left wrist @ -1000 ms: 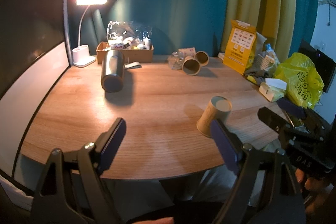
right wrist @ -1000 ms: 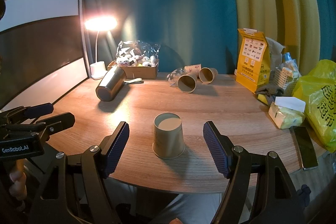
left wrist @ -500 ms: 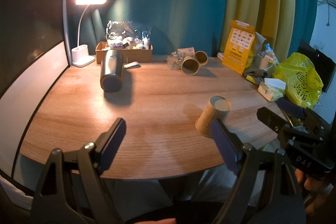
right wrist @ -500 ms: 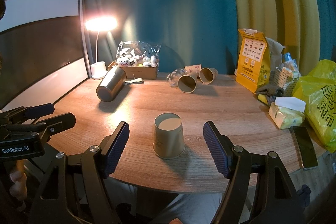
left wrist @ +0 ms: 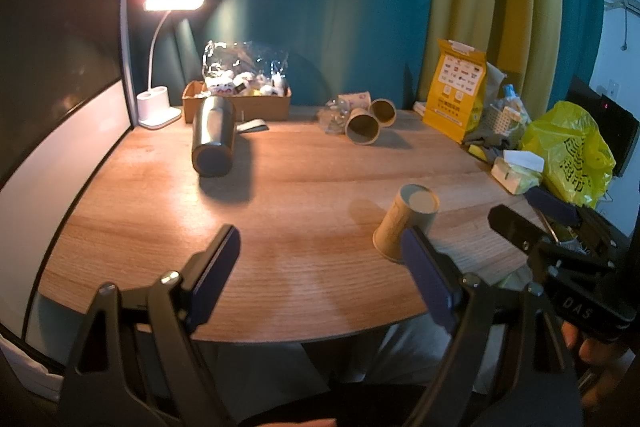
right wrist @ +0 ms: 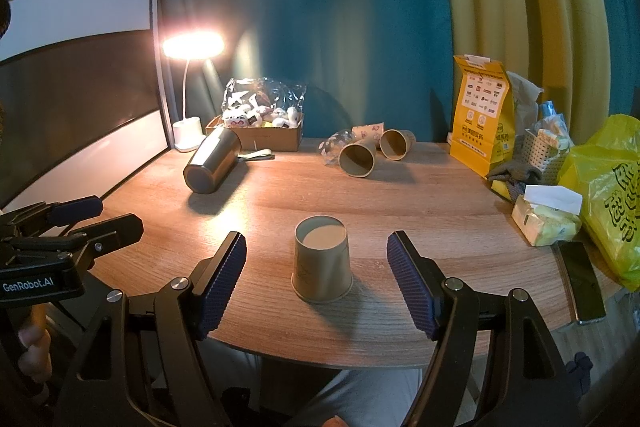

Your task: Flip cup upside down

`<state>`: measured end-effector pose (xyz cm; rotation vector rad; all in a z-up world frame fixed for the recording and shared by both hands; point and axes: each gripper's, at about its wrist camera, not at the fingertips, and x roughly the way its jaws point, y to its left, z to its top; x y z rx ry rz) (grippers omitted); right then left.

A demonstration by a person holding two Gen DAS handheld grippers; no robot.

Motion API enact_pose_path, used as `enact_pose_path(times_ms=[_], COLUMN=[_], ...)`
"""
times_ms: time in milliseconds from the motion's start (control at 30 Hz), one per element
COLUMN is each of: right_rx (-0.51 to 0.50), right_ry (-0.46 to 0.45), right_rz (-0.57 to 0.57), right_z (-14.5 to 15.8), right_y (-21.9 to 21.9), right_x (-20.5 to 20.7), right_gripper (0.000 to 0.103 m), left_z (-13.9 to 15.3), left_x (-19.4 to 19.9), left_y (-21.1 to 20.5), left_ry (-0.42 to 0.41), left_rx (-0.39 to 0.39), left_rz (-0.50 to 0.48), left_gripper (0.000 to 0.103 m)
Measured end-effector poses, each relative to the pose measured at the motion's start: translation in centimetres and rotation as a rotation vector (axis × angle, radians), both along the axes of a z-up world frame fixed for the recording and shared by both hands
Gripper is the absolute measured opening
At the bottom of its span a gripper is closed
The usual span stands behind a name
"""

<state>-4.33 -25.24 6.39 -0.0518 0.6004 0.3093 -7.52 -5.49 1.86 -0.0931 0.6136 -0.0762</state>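
A tan paper cup [right wrist: 322,263] stands upside down, base up, on the wooden table [right wrist: 400,195] near its front edge. It also shows in the left wrist view [left wrist: 405,222], partly behind my left gripper's right finger. My right gripper [right wrist: 316,279] is open and empty, its fingers either side of the cup and nearer than it, not touching. My left gripper [left wrist: 320,269] is open and empty, left of the cup over the table's front part. Each gripper shows at the edge of the other's view.
A steel tumbler [right wrist: 213,165] lies on its side at the back left. Two paper cups [right wrist: 357,158] lie on their sides at the back. A lamp [right wrist: 188,131], cardboard box [right wrist: 260,137], yellow paper bag [right wrist: 482,123], tissue pack [right wrist: 546,217], phone [right wrist: 580,281] and yellow plastic bag [right wrist: 612,195] line the edges.
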Motion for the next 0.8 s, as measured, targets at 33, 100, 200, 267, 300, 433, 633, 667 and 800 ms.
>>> enact_pose_path(times_ms=[33, 100, 200, 267, 300, 433, 633, 667, 800], right_rx=[0.001, 0.0, 0.0, 0.003, 0.0, 0.002, 0.005, 0.004, 0.006], right_ry=[0.001, 0.0, 0.001, 0.002, 0.001, 0.003, 0.003, 0.003, 0.005], right_rz=[-0.001, 0.0, -0.001, 0.001, 0.0, 0.0, 0.003, 0.003, 0.007], right_z=[0.0, 0.04, -0.01, 0.09, 0.09, 0.13, 0.22, 0.22, 0.26], right_y=[-0.04, 0.1, 0.12, 0.09, 0.13, 0.21, 0.26, 0.27, 0.44], right_x=[0.03, -0.04, 0.0, -0.07, -0.07, -0.04, -0.01, 0.04, 0.22], right_gripper=[0.076, 0.076, 0.076, 0.076, 0.076, 0.076, 0.076, 0.076, 0.076], left_z=[0.0, -0.03, -0.01, 0.02, 0.02, 0.08, 0.2, 0.19, 0.09], left_x=[0.01, 0.01, -0.01, -0.05, -0.02, 0.0, -0.04, -0.1, 0.01], left_y=[0.02, -0.03, -0.01, -0.09, -0.07, -0.13, -0.21, -0.27, -0.03], left_ry=[0.0, 0.001, 0.002, 0.0, 0.0, 0.001, -0.005, -0.009, -0.004], left_rx=[-0.001, 0.0, -0.001, 0.001, 0.001, -0.002, 0.0, 0.0, -0.009], left_rz=[-0.001, -0.001, -0.001, -0.001, 0.001, 0.001, -0.002, -0.005, 0.001], left_gripper=[0.084, 0.084, 0.084, 0.084, 0.084, 0.084, 0.084, 0.084, 0.084])
